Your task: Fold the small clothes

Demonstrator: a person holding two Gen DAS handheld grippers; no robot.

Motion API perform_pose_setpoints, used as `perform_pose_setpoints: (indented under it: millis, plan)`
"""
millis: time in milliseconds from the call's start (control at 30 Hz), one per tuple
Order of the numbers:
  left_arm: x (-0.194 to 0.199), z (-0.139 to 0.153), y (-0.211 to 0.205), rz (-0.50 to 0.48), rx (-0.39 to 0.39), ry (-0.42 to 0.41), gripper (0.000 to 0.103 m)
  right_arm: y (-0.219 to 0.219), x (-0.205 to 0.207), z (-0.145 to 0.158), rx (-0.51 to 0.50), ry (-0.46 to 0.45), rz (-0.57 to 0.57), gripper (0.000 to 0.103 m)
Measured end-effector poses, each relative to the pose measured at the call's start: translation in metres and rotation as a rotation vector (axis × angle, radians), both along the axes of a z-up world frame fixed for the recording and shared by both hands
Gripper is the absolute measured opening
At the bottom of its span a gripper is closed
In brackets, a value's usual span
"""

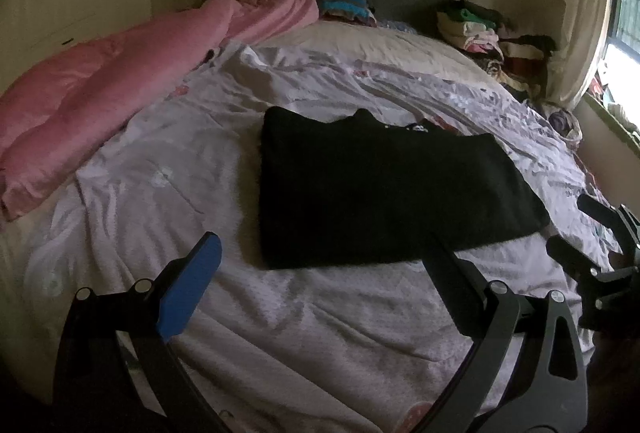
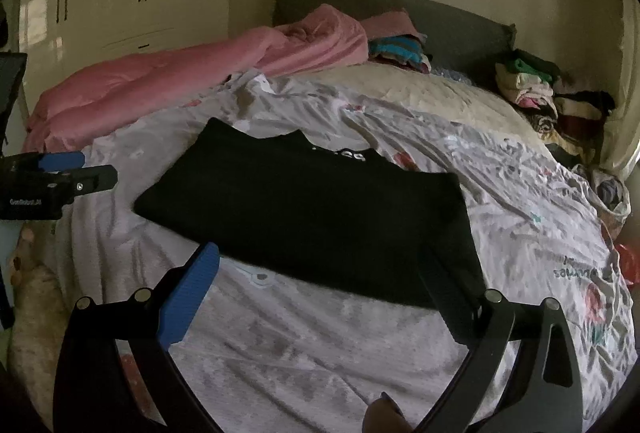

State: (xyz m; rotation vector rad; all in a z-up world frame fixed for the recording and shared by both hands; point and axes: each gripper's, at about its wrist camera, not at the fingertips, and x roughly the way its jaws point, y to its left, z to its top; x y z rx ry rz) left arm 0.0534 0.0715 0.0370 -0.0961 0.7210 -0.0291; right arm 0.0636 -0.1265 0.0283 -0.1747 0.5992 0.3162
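Observation:
A black garment (image 1: pixel 384 189) lies folded into a flat rectangle on the pale printed bedsheet (image 1: pixel 192 161); white lettering shows near its collar. It also shows in the right wrist view (image 2: pixel 320 209). My left gripper (image 1: pixel 324 257) is open and empty, just in front of the garment's near edge. My right gripper (image 2: pixel 324 265) is open and empty, at the garment's near edge toward its right corner. The right gripper also shows at the right edge of the left wrist view (image 1: pixel 580 229), and the left gripper at the left edge of the right wrist view (image 2: pixel 96 169).
A pink quilt (image 1: pixel 120 85) is bunched along the bed's left side. Folded clothes are stacked at the headboard (image 1: pixel 344 7) and in the far right corner (image 1: pixel 492 37). A wardrobe (image 2: pixel 120 9) stands to the left, a window (image 1: pixel 624 13) to the right.

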Motion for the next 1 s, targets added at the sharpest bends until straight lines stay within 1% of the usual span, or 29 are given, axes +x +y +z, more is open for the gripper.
perform_pose_setpoints:
  millis: [500, 767, 1000]
  plan:
    - [-0.001, 0.004, 0.031, 0.069, -0.023, 0.001, 0.094, 0.046, -0.006, 0.015, -0.012, -0.027, 0.095, 0.098]
    - [-0.003, 0.009, 0.044, 0.092, -0.039, -0.011, 0.094, 0.068, -0.010, 0.018, -0.023, -0.032, 0.141, 0.098]
    - [-0.004, 0.013, 0.056, 0.124, -0.033, -0.024, 0.094, 0.082, -0.013, 0.018, -0.031, -0.033, 0.178, 0.098]
